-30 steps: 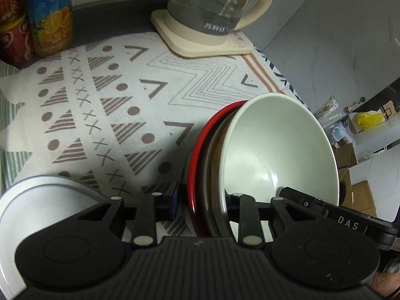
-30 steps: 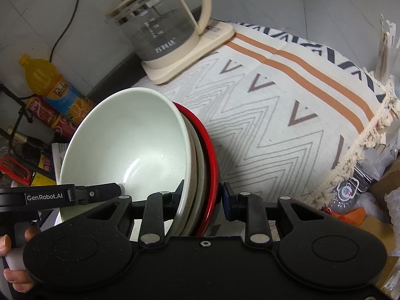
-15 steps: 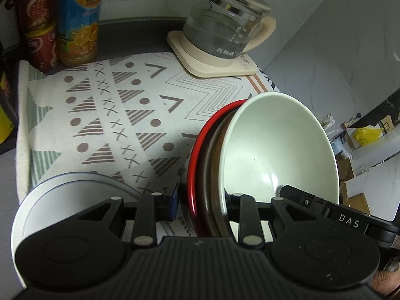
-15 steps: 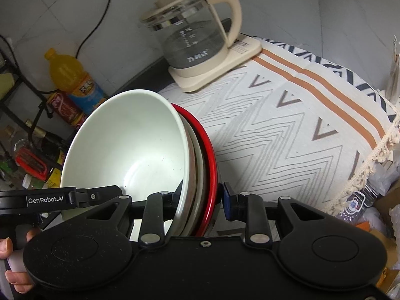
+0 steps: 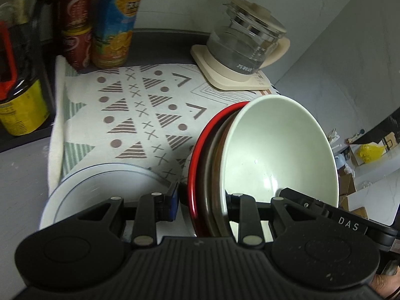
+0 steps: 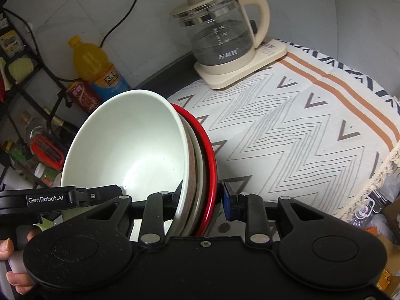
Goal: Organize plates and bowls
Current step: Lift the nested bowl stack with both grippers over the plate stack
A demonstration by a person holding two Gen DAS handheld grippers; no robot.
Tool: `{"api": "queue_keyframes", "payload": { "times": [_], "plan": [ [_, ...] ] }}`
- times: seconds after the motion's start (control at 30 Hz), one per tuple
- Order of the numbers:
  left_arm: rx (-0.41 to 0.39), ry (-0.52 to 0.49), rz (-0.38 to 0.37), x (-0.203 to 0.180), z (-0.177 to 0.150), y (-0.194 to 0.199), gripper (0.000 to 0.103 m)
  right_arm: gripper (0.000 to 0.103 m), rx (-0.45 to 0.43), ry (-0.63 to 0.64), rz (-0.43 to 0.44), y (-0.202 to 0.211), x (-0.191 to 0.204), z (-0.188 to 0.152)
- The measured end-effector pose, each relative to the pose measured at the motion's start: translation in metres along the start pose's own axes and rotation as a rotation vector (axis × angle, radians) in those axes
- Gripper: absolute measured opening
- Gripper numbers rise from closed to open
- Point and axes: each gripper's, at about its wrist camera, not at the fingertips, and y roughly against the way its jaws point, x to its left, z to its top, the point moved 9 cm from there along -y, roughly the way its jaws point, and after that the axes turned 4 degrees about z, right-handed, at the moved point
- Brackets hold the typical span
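both tools, left (image 5: 201, 206) and right (image 6: 201, 197), clamped on tilted bowl stack (image 5: 275, 155) above patterned cloth (image 5: 140, 110).

You see: pale green bowl (image 5: 277, 150) nested in brownish dish and red-rimmed plate (image 5: 200, 155), stack tilted on edge | white plate (image 5: 82, 187) flat on patterned cloth

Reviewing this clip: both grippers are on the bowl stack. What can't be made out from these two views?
- How many pieces lie between the pale bowl and the red-rimmed dish: only rim edges show in either view.
- Underside of the stack: hidden by both gripper bodies.
- White plate, left wrist view: near part covered by the left gripper.
- Right gripper contact points: masked by the rims.
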Motion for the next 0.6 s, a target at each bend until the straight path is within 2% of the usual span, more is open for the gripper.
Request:
{"api": "queue_keyframes", "payload": {
  "times": [0.6],
  "plan": [
    [-0.008, 0.094, 0.052, 0.052, -0.025, 0.025, 0.027, 0.027, 0.066, 0.079, 0.053, -0.016, 0.046, -0.027]
  ]
}}
